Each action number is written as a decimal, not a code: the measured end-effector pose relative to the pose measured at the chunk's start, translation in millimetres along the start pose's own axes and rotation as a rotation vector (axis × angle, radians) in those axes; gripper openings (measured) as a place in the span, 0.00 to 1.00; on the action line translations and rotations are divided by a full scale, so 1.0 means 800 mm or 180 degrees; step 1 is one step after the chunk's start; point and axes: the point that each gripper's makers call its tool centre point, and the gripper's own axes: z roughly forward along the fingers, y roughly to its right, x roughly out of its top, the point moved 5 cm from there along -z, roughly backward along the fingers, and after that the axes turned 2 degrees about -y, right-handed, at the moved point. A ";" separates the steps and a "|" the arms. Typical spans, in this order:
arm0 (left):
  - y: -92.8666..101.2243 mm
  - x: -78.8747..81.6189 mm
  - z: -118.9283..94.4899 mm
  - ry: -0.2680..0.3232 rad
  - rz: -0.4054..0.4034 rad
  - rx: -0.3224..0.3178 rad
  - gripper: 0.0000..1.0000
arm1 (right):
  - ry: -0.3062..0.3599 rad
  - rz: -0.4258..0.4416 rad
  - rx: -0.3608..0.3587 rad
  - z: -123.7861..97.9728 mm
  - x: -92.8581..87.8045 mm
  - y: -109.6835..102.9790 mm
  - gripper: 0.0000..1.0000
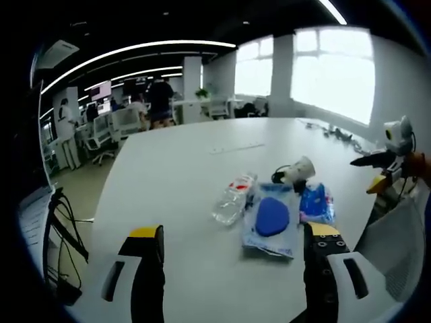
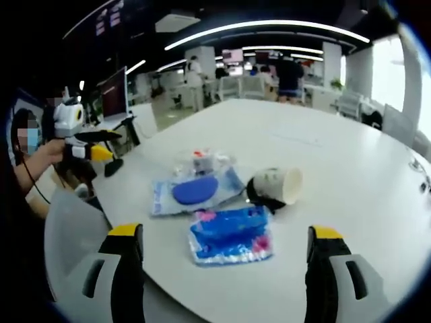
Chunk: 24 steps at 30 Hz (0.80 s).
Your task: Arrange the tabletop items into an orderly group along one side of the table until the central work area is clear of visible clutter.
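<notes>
In the left gripper view the left gripper hangs just above the near part of a large white table, its two yellow-tipped jaws standing wide apart with nothing between them. Just beyond the jaws lies a small cluster of items. A clear plastic bottle with a red-and-white label lies on its side; touching its right flank is a clear flat packet holding a blue oval sponge. Right of that packet sits a blue printed pouch, and behind the two lies a paper cup tipped on its side with something dark at one end. The right gripper comes in at the right edge, off the table's rim — its jaws look parted, empty. Far back are office desks, chairs and people standing.

In the right gripper view the right gripper is held over the table edge, jaws spread wide and empty. The blue printed pouch lies nearest, between the jaws' lines. Behind it, slightly left, is the sponge packet, with the bottle lying just beyond. The paper cup rests on its side to the right of the packet, mouth facing right. At the left edge a person's hand holds the left gripper off the table — well apart from the cluster.
</notes>
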 end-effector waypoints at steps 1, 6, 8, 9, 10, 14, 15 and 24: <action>0.000 0.000 0.002 -0.0013 0.0012 -0.0010 0.83 | 0.0001 0.0003 0.0000 0.000 0.000 0.001 1.00; 0.001 0.003 0.013 -0.0063 0.0050 -0.0049 0.82 | 0.0000 0.0007 -0.0002 0.003 0.002 0.003 1.00; 0.002 0.005 0.019 -0.0093 0.0071 -0.0065 0.81 | -0.0008 0.0015 0.0007 0.004 0.001 0.004 1.00; 0.002 0.006 0.023 -0.0101 0.0085 -0.0076 0.81 | -0.0015 0.0016 0.0013 0.004 0.000 0.003 1.00; 0.002 0.007 0.026 -0.0099 0.0096 -0.0090 0.81 | -0.0024 0.0016 0.0016 0.004 -0.001 0.003 1.00; 0.004 0.012 0.038 -0.0130 0.0160 -0.0136 0.81 | -0.0060 0.0042 0.0005 0.005 -0.005 0.006 1.00; 0.004 0.012 0.040 -0.0134 0.0164 -0.0138 0.81 | -0.0059 0.0070 -0.0001 0.005 -0.005 0.008 1.00; 0.006 0.017 0.065 -0.0182 0.0226 -0.0214 0.81 | -0.0060 0.0116 -0.0004 0.007 -0.007 0.012 1.00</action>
